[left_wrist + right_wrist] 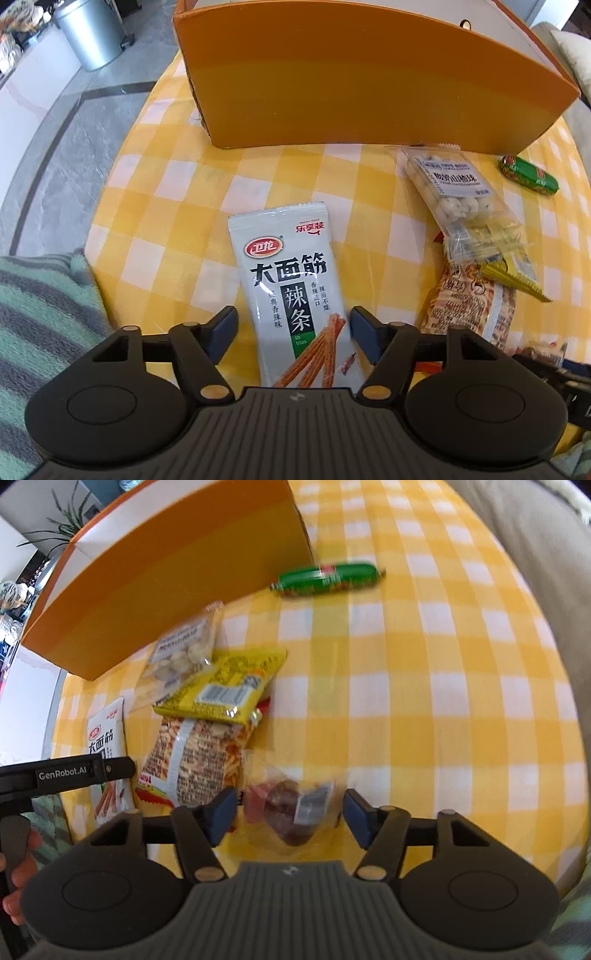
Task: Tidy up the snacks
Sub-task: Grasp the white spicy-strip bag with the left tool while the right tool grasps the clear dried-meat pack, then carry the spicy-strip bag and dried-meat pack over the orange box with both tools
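- My left gripper (293, 332) has its fingers spread wide on either side of the lower part of a white snack packet (291, 295); I can't tell whether the pads touch it, and nothing is clamped.
- That packet lies flat on the yellow checked tablecloth (166, 221), in front of the orange box (369, 85), well apart from its wall.
- To the right I see a clear bag of white balls (454, 188) near the box, overlapping a yellow packet (225, 686), with a peanut bag (199, 760) just below them.
- A green sausage (328, 578) lies alone by the box's right corner.
- My right gripper (290, 812) is also open, its blue pads flanking a small clear packet with something dark inside (291, 808); the view is blurred there, so contact is unclear.
- In the right wrist view, the left gripper reaches over the white packet.
- A striped towel (40, 314) sits at the table's left edge.
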A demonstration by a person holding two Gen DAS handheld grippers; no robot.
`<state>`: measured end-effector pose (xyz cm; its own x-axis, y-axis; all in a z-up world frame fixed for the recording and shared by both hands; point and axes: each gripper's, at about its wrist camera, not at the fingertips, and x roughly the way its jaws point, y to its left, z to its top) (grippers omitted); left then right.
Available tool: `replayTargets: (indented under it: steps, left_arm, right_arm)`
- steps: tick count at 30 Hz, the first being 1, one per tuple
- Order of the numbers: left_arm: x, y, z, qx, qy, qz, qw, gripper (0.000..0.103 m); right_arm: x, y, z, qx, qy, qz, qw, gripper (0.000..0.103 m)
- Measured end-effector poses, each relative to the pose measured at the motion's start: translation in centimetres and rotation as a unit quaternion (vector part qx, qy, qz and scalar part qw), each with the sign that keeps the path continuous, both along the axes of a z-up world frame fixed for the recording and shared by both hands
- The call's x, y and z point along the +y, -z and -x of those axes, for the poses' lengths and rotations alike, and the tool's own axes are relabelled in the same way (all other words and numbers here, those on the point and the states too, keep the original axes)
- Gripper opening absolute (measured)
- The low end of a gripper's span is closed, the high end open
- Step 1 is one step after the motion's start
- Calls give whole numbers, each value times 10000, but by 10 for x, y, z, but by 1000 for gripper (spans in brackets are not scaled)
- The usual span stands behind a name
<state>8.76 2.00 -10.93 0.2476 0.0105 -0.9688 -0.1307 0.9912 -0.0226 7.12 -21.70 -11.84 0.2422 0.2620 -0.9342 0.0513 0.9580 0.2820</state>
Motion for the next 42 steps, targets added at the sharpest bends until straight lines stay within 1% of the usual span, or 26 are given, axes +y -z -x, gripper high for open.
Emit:
replayTargets:
  steps: [1, 3, 8, 10, 11, 13, 20, 23, 25, 32, 36, 42]
  left_arm:
    - [-1, -1, 2, -31, 36, -22, 10000, 70]
    - [-4, -2, 4, -91, 103, -57, 9999, 64]
    - [-4, -3, 10, -203, 213, 2, 9996, 60]
    - [1, -6, 13, -237, 196, 153, 9994, 58]
    - [3, -8, 14, -249, 165, 286, 9991, 58]
    - [7, -14, 16, -323, 127, 479, 9983, 57]
    - [3, -45, 31, -637, 242, 648, 9956, 57]
    - [6, -57, 36, -730, 210, 876, 9932, 57]
    - [8, -67, 37, -856, 209, 927, 9918, 57]
    - [7, -105, 37, -1334, 304, 1235, 9829, 57]
    - [-1, -129, 30, -1604, 525, 1282, 9773, 57]
    - [-13, -152, 6, -1930, 764, 1146, 9715, 57]
  right_arm:
    - [-1, 0, 1, -23, 15, -3, 10000, 53]
    - [-1, 0, 1, -8, 21, -31, 10000, 46]
    - [0, -3, 3, -54, -59, 35, 10000, 43]
    - [3, -5, 4, -92, -127, 106, 9998, 41]
    - [3, -6, 4, -114, -156, 143, 9997, 39]
    - [4, -7, 4, -154, -204, 206, 9995, 39]
    - [2, -18, 7, -351, -261, 315, 9985, 37]
    - [2, -25, 7, -442, -267, 399, 9979, 37]
    - [2, -31, 8, -554, -285, 419, 9972, 37]
    - [3, -59, 9, -1005, -306, 386, 9937, 37]
    - [4, -77, 9, -1270, -337, 359, 9907, 37]
    - [8, -107, 4, -1722, -415, 401, 9834, 37]
